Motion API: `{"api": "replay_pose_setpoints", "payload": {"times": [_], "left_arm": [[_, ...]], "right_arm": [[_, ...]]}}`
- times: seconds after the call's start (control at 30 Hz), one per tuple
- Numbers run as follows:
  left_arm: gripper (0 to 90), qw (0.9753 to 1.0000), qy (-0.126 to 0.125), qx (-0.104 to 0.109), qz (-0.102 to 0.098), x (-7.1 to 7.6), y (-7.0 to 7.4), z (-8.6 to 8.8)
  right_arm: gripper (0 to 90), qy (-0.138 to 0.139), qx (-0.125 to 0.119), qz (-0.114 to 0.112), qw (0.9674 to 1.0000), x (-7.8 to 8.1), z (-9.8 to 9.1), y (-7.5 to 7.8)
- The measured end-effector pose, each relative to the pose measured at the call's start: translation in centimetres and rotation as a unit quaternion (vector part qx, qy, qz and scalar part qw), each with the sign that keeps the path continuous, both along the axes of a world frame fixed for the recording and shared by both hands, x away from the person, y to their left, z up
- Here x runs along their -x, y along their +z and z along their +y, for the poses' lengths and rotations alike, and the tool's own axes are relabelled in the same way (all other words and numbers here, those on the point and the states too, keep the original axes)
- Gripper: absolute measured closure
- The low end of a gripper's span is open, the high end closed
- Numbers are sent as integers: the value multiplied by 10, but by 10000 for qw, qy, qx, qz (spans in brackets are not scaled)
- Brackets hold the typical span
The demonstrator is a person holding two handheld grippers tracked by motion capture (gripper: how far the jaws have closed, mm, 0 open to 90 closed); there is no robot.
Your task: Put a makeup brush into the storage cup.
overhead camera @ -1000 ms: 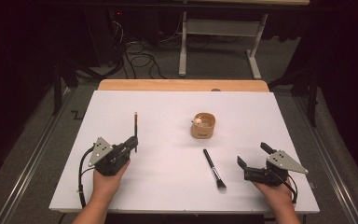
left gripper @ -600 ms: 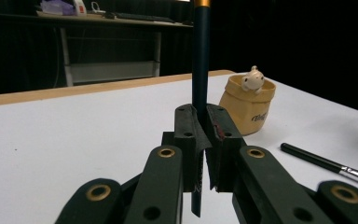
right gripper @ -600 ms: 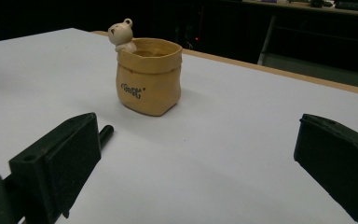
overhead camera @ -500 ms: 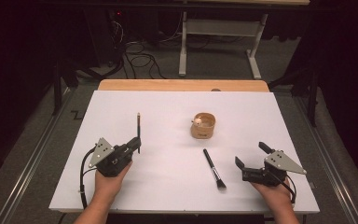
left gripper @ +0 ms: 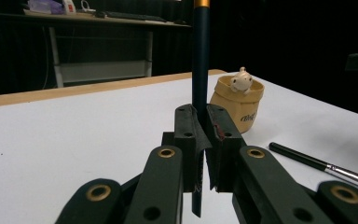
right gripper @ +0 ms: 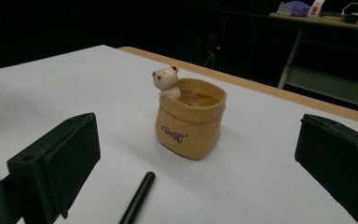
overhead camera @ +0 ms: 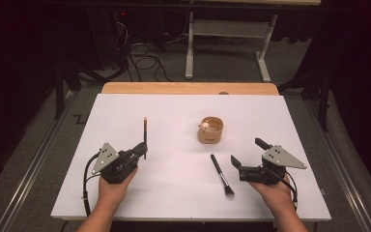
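From the high view I saw my left gripper (overhead camera: 141, 149) pinching a dark pencil (overhead camera: 145, 135) near its lower end, the shaft pointing away from me over the white table (overhead camera: 125, 111). Against the frames a second before, that hand had hardly shifted. My right gripper (overhead camera: 249, 152) had lifted a little and edged toward the makeup brush (overhead camera: 221, 174), which lay flat just to its left, untouched, bristles toward me. The small tan pot (overhead camera: 210, 131) stood beyond the brush, between the two hands.

In the left gripper view the jaws were pressed together on the pencil (left gripper: 200, 60), which rose straight up between them with a gold band at the top; the pot (left gripper: 237, 105) with its little bear figure stood just behind, the brush (left gripper: 321, 164) to the right.

In the right gripper view my jaws stood spread wide and empty, framing the pot (right gripper: 191, 119), with the brush handle (right gripper: 137, 198) low between them. I judged the right hand was lining up to take the brush.
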State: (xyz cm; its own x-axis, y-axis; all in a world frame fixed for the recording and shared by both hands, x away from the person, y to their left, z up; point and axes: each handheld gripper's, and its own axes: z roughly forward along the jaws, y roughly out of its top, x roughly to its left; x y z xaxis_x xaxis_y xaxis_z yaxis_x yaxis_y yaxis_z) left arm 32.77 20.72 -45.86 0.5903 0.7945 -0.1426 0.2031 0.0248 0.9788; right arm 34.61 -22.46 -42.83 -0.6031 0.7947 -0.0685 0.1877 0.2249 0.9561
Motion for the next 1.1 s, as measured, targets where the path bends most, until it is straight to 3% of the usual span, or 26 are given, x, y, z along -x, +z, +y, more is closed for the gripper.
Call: {"api": "replay_pose_setpoints", "payload": {"times": [0.47,0.73,1.1], "left_arm": [[839,10000,-7,-29,-5,-1,0,-1],[839,10000,-54,-71,-29,1,0,-4],[839,9998,-131,-96,-69,2,-1,-14]], "right_arm": [[10,399,-42,-49,9992,-13,35,24],[18,551,-3,-98,9984,-16,53,28],[33,824,-150,-110,9964,-19,72,33]]}}
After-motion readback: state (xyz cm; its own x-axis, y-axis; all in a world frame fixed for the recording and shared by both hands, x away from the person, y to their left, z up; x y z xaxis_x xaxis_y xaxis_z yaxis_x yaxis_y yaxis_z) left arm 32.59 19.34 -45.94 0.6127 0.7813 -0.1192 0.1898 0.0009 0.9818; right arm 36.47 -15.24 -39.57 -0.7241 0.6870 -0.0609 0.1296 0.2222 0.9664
